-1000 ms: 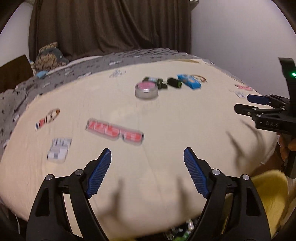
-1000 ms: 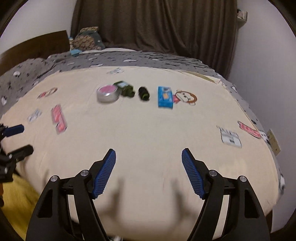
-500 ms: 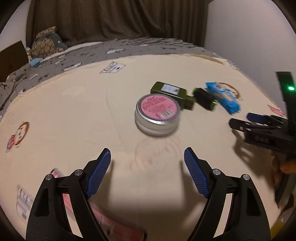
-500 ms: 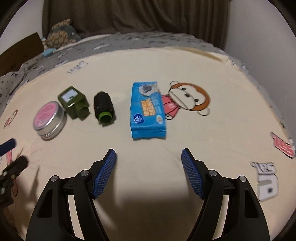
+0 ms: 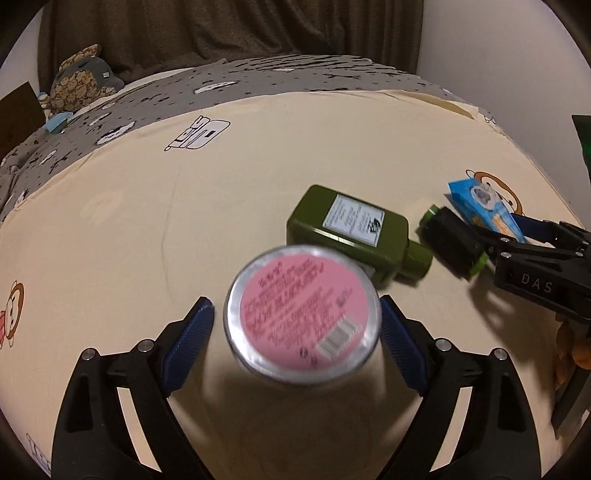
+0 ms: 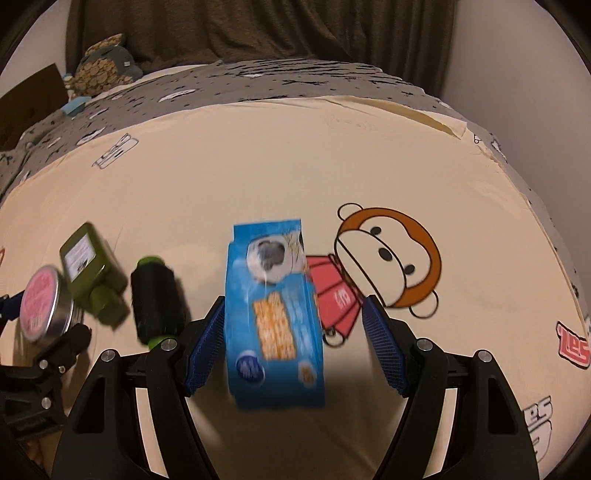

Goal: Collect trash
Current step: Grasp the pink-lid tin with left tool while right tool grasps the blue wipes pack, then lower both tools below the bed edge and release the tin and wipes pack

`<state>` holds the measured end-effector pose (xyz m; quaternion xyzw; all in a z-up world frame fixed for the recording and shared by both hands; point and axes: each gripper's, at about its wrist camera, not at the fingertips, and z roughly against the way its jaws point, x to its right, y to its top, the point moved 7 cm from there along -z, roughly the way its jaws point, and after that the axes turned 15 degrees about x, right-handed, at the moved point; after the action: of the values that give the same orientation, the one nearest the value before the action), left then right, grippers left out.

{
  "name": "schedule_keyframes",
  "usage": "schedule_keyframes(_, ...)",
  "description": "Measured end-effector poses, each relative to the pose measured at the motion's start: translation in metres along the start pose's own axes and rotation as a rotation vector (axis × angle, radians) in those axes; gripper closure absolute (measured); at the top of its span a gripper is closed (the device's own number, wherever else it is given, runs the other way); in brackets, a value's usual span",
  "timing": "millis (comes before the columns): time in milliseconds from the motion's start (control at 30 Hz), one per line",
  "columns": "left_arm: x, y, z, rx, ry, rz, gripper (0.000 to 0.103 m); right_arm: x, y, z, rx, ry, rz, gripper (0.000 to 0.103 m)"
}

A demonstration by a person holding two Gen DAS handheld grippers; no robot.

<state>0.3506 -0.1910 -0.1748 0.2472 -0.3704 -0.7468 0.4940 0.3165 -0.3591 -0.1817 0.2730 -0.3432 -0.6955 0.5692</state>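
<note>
Between the left gripper [image 5: 297, 326]'s blue pads sits a round tin [image 5: 302, 317] with a pink label, lid up, on the cream sheet [image 5: 147, 229]. Its jaws are opening; the right pad looks to be at the tin's rim and a gap shows at the left, so I judge nothing is gripped yet. Spreading wide makes sense, since the tin nearly fills the span. Being round, it has no long axis to line up with; only its flat face looks up at the camera.

At the right gripper [image 6: 293, 341], the jaws are closing around a blue snack pack [image 6: 275, 314], which lies flat between them, nearer the left pad, with clear sheet beside the right one. The pack's long axis runs away from the camera, along the fingers, so the pads meet its long sides, the narrow way across. That seems the reason for this approach.

Just past the tin lies a green bottle [image 5: 351, 229] on its side, label up, neck toward the right and slightly nearer. Beside its neck is a black roll [image 5: 452, 242] with green ends, also lying down, its axis running roughly like the bottle's. Both wait their turn, I judge.

Farther off come a monkey print [image 6: 388, 258], then a grey patterned cover [image 6: 295, 81], a plush toy [image 5: 79, 77] and a dark curtain [image 5: 229, 29].
</note>
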Motion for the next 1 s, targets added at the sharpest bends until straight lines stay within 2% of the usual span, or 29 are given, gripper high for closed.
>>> schedule_keyframes(33,0.0,0.001,-0.002,-0.001,-0.002,0.001,0.02,-0.001,0.001,-0.001,0.001,0.012,-0.003,0.048)
schedule_keyframes(67,0.0,0.002,-0.002,-0.001,-0.007,0.002,0.031,-0.002,0.001,0.0,0.004,0.024,-0.001,0.056)
schedule_keyframes(100,-0.001,0.003,-0.002,0.001,-0.014,0.004,0.036,-0.004,0.001,0.003,0.009,0.026,0.01,0.062)
schedule_keyframes(133,-0.002,0.003,0.0,0.001,-0.016,0.006,0.036,-0.005,0.001,0.004,0.009,0.018,0.025,0.064)
schedule_keyframes(233,-0.004,-0.002,0.008,-0.001,-0.012,-0.003,0.036,-0.011,-0.005,0.013,-0.001,0.011,0.085,0.066)
schedule_keyframes(367,-0.009,-0.013,0.034,0.008,0.004,-0.026,0.036,-0.012,-0.013,0.035,-0.009,0.043,0.099,0.066)
schedule_keyframes(567,-0.018,-0.036,0.083,0.029,-0.008,-0.006,0.036,-0.024,-0.038,0.099,0.026,0.128,0.129,0.066)
schedule_keyframes(800,-0.016,-0.061,0.162,0.128,-0.003,0.004,0.036,-0.049,-0.07,0.187,0.122,0.225,0.151,0.066)
schedule_keyframes(900,-0.013,-0.077,0.201,0.186,0.003,0.004,0.036,-0.056,-0.086,0.215,0.154,0.242,0.159,0.066)
schedule_keyframes(1000,-0.009,-0.096,0.229,0.212,-0.018,0.015,0.036,-0.063,-0.109,0.244,0.182,0.244,0.183,0.066)
